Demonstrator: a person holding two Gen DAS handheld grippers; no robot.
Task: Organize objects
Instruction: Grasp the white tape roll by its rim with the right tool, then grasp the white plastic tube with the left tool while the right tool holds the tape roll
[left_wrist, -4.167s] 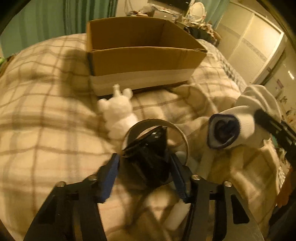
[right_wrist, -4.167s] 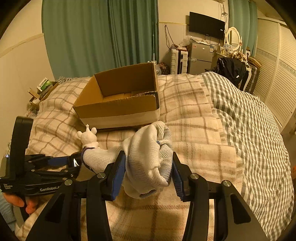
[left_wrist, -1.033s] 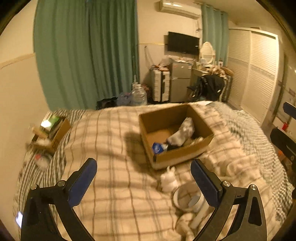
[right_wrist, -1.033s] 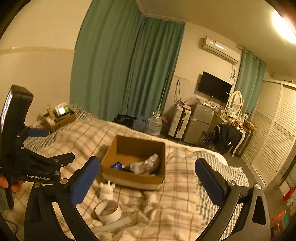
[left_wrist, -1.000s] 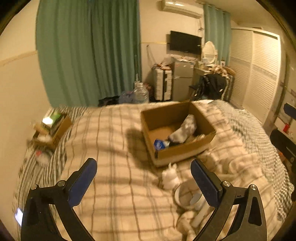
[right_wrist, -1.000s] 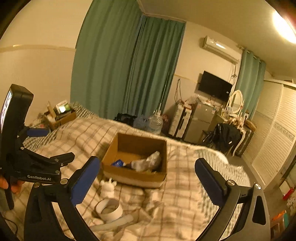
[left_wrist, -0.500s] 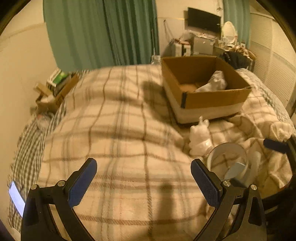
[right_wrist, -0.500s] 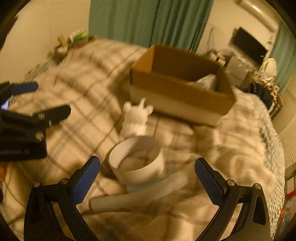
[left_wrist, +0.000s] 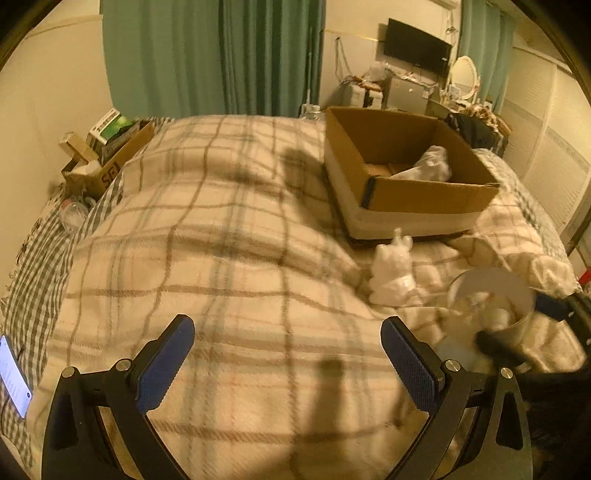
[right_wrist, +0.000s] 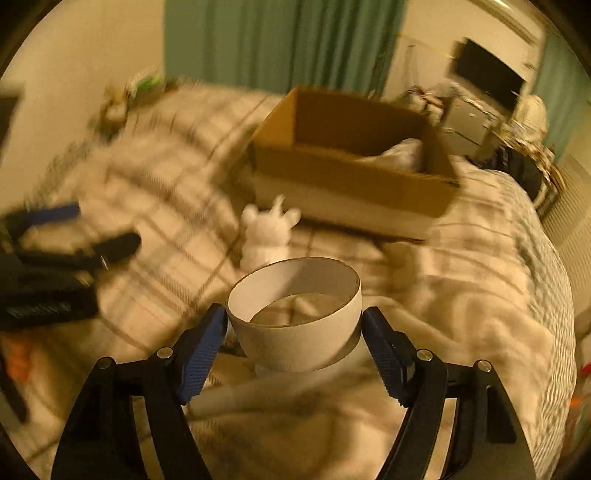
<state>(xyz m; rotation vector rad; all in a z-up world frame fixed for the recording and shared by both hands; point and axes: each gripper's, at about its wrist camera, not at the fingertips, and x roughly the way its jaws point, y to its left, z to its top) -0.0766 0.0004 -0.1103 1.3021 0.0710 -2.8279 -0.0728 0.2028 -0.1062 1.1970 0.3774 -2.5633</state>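
1. Two grippers, one per view. Left gripper (left_wrist: 288, 354), lower centre of the left wrist view: fingers (left_wrist: 166, 362) spread wide apart, holding nothing, over the plaid blanket (left_wrist: 221, 258).
2. White plush toy (left_wrist: 391, 273), right of centre in the left wrist view: lies on the blanket just in front of the cardboard box (left_wrist: 424, 199), beyond the left gripper's right finger and clear of it.
3. Cardboard box, upper right of the left wrist view: open-topped, a white sock (left_wrist: 432, 166) lying inside it.
4. White ring (right_wrist: 295, 314), centre of the right wrist view: a wide, hollow band sitting between the fingertips of the right gripper (right_wrist: 295, 339).
5. Right gripper fingers (right_wrist: 203, 350): set partly apart, one on each side of the ring; both tips lie at its outer wall, though motion blur leaves firm contact uncertain.
6. White tube (right_wrist: 266, 391), lower centre of the right wrist view: lies on the blanket under the ring.
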